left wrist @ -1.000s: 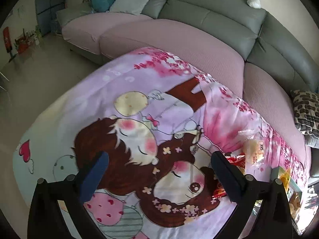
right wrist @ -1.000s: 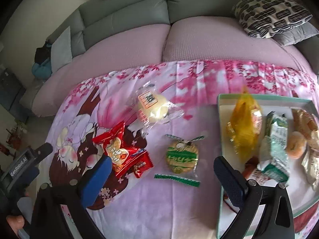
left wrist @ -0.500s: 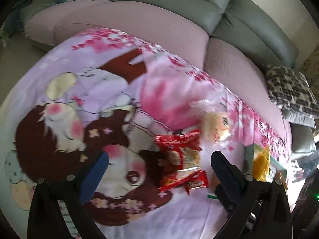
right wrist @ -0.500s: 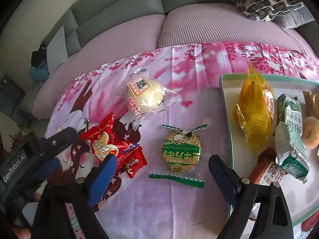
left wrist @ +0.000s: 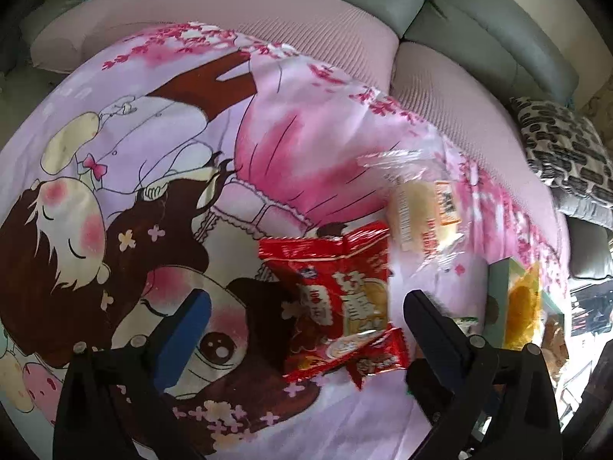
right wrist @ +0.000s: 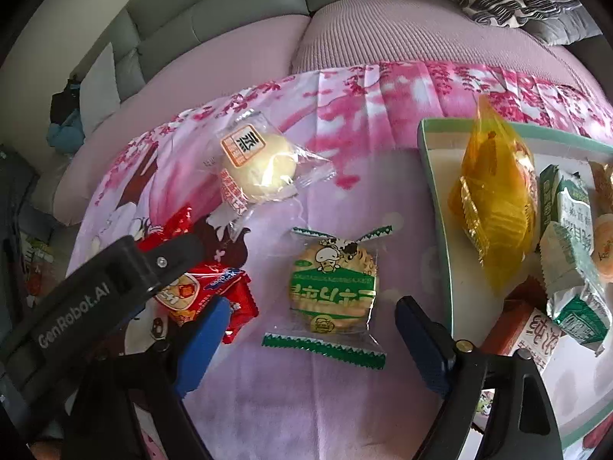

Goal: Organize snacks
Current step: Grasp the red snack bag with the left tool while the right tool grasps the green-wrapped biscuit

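Grippers lowered over three loose snacks (right wrist: 332, 280)

Both tools are matte black plastic with long, angular arms. The left gripper (left wrist: 306, 329) carries flat blue pads on the inner faces of its fingers (left wrist: 184, 339), with small silver screws set into the black arms behind them. The right gripper (right wrist: 310, 341) has the same blue pads and screws. White "GenRobot.AI" lettering runs along the left gripper's black body.
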### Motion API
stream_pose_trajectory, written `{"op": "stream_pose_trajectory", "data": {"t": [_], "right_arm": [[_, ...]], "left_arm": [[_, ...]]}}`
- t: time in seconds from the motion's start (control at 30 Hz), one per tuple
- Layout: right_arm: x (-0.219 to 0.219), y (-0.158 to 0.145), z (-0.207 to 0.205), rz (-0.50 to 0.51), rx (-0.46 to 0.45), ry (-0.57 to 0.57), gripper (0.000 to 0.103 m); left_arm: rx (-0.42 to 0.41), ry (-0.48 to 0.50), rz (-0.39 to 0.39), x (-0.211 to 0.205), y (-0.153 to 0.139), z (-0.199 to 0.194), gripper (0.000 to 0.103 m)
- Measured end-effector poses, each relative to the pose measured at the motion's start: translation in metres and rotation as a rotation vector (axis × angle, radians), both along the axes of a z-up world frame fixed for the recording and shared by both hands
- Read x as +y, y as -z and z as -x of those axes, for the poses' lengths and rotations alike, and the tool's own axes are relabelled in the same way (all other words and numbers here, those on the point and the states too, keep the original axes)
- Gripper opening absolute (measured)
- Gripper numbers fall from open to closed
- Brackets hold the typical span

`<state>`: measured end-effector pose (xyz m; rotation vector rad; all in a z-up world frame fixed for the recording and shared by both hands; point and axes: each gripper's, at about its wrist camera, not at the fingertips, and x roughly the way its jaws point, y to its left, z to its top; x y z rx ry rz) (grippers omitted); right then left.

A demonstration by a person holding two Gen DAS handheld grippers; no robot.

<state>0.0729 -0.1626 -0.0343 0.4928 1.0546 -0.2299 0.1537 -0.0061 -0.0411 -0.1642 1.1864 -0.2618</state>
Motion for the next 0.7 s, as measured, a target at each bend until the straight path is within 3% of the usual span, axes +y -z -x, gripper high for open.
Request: {"op": "stream_pose_trajectory", "data": {"t": [0.37,0.5,0.7], "right_arm": [[0.007,0.002,-0.005,0.081,0.004,-0.019,0.089],[0.008,0.002,-0.006,0.097,0.002,-0.021,0.089],[0.009,0.003,-0.007,0.160,0.011,-0.018,0.080]], "left_arm": [[0.011,-0.018,-0.013,0.011,0.002,-0.001,0.074],[0.000,-0.031,-0.057,0.019,-0.001,0.001,0.072],[-0.004,-0.047,-0.072,0.026,-0.005,0.003,0.065]]}}
